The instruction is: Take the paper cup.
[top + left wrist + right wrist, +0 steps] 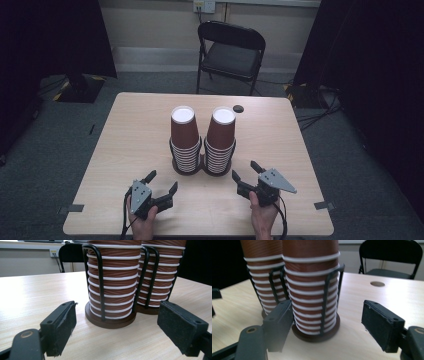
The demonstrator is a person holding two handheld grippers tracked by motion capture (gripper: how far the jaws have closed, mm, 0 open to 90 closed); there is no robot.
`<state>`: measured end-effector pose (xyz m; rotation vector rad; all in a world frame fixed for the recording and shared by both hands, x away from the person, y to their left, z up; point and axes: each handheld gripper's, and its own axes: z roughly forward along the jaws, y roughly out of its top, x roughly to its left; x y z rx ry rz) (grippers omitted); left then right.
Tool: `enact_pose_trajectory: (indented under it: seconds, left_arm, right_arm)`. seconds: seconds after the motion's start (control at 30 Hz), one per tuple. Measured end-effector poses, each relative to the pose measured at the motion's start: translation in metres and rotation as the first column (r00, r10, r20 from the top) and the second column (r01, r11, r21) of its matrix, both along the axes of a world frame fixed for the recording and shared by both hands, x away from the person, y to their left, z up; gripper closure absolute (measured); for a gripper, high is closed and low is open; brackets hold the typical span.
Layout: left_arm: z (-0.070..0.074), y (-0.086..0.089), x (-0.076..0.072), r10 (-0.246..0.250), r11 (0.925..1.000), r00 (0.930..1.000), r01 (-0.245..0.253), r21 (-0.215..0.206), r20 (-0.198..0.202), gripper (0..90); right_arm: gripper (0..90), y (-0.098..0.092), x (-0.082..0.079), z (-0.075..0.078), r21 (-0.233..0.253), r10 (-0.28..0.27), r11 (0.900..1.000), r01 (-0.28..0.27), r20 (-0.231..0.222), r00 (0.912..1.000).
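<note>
The table point(125, 150) is a pale wood-grain slab with rounded corners, and in the high view it has wide bare room to the left and right of centre and along its lower edge. At the middle of that view stand two stacks of ribbed brown paper cups, upside down, with white rims showing as rings down each stack. The left stack point(185, 140) and the right stack point(220, 141) stand just beside each other, each in a black wire holder on a round dark base. The bases look to be touching or nearly so. A small dark round hole point(238, 108) sits in the table near the far edge, to the upper right of the stacks.

The left hand-held gripper point(160, 185) lies at lower left of centre, jaws spread wide and holding nothing, apart from the left stack. In its own view the flat, foam-padded black jaws frame that stack's base point(110, 321) with clear table between.

The right hand-held gripper point(247, 172) sits at lower right, also wide open and empty, near the right stack. A black folding chair point(231, 50) stands beyond the table.
</note>
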<state>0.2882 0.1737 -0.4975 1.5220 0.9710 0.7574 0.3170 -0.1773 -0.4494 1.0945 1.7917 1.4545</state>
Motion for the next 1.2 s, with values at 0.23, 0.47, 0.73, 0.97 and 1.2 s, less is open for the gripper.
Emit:
enact_pose_trajectory:
  seconds: [0.23, 0.47, 0.73, 0.97, 1.2]
  left_arm:
    - [0.000, 0.000, 0.000, -0.033, 0.9995, 0.9994, 0.033, 0.001, -0.010, 15.4]
    - [0.000, -0.001, 0.000, -0.026, 0.9997, 0.9996, 0.026, 0.000, -0.010, 15.5]
    - [0.000, 0.000, -0.002, -0.020, 0.9998, 0.9998, 0.020, 0.000, 0.005, 15.5]
    - [0.000, 0.000, -0.002, -0.013, 0.9999, 0.9999, 0.013, 0.003, 0.007, 15.4]
    - [0.000, 0.000, -0.002, -0.010, 1.0000, 0.9999, 0.010, 0.002, 0.005, 15.6]
  right_arm:
    - [24.6, 0.004, 0.005, 0.016, 0.050, 0.050, 0.997, -0.052, 0.042, 0.9979]
    - [21.2, 0.009, 0.013, 0.034, 0.063, 0.102, 0.992, -0.107, 0.080, 0.9916]
    - [16.6, 0.013, 0.026, 0.053, 0.086, 0.143, 0.984, -0.153, 0.115, 0.9830]
    - [13.7, 0.017, 0.041, 0.070, 0.095, 0.173, 0.978, -0.185, 0.125, 0.9769]
    - [13.1, 0.027, 0.058, 0.086, 0.075, 0.180, 0.978, -0.192, 0.143, 0.9731]
